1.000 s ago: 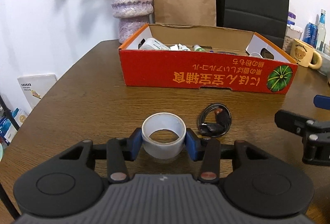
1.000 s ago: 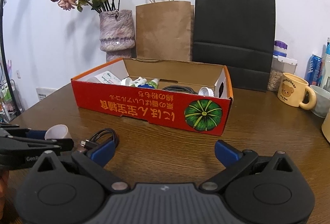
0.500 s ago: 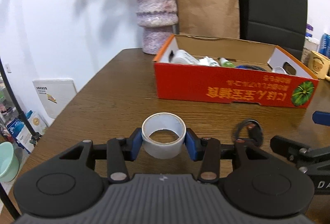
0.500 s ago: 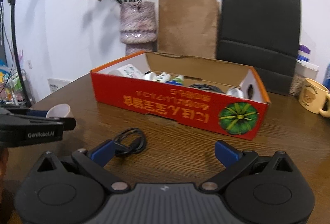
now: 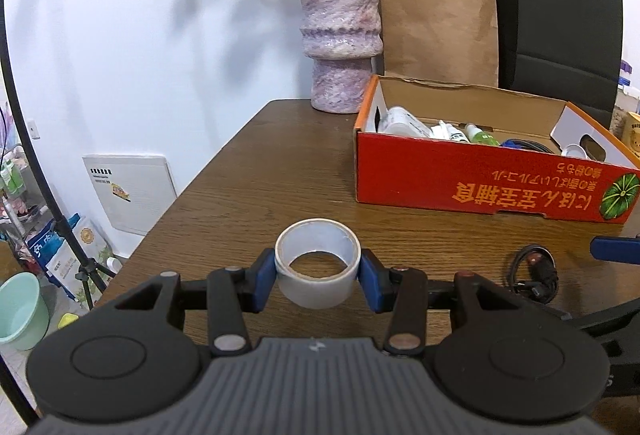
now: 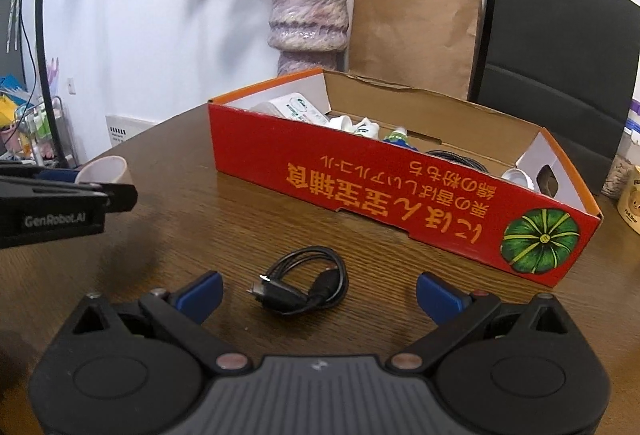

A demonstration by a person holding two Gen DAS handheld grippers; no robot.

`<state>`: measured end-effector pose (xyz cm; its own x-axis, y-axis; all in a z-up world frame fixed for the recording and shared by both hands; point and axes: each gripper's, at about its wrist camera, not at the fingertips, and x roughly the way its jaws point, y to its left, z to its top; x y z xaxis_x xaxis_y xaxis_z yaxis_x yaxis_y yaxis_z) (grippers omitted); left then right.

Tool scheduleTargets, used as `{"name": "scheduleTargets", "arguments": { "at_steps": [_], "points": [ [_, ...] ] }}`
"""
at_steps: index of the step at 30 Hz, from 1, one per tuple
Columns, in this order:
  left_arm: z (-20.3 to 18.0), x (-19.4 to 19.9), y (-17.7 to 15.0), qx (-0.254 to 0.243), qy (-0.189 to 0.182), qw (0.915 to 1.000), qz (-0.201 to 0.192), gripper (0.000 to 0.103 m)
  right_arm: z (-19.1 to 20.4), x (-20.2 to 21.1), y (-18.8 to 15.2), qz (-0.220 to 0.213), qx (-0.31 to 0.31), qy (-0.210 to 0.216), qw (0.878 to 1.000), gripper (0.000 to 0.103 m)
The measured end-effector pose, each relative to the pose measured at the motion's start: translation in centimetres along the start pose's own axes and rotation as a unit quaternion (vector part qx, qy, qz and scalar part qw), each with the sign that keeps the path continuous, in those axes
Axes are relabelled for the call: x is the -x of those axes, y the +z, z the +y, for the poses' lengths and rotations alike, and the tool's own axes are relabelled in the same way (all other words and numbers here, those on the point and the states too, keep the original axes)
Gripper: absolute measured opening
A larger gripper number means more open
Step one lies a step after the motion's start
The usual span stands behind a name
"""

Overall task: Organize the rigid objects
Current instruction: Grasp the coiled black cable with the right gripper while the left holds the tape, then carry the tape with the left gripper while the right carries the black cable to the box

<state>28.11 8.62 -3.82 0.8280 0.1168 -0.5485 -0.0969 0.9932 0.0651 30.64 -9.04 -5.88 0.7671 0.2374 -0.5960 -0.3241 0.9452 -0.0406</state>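
Left wrist view: the left tongs (image 5: pixel 318 275) are clamping a roll of tape (image 5: pixel 318 267) between their blue pads, holding it over the wooden tabletop (image 5: pixel 248 191) — the red cardboard box (image 5: pixel 480 187) is sitting ahead to the right.

Right wrist view: the right tongs (image 6: pixel 318 293) are standing wide apart, framing a coiled black cable (image 6: pixel 304 281) that is lying on the tabletop just before the box (image 6: pixel 360 183).
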Motion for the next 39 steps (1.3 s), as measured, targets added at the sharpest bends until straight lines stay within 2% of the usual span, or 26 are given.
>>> {"name": "scheduleTargets", "arguments": {
  "at_steps": [13,15,17,26,39],
  "points": [
    [0.3,-0.1,0.1,0.001,0.004,1.0000,-0.001,0.045,0.1,-0.7,-0.1,0.017,-0.002,0.032,0.999,0.082],
    [0.3,-0.2,0.1,0.001,0.005,1.0000,0.000,0.045,0.1,-0.6,-0.1,0.015,-0.005,0.041,0.999,0.074],
    [0.3,-0.2,0.1,0.002,0.005,1.0000,0.000,0.045,0.0,-0.4,-0.1,0.013,-0.007,0.045,0.999,0.055],
    [0.1,0.1,0.0,0.001,0.010,0.9999,-0.003,0.045,-0.2,0.2,-0.1,0.004,-0.010,0.042,0.999,0.053],
    [-1.2,1.0,0.3,-0.008,0.019,0.9997,-0.015,0.045,-1.4,2.3,1.0,-0.039,-0.020,0.038,0.998,0.053]
  ]
}}
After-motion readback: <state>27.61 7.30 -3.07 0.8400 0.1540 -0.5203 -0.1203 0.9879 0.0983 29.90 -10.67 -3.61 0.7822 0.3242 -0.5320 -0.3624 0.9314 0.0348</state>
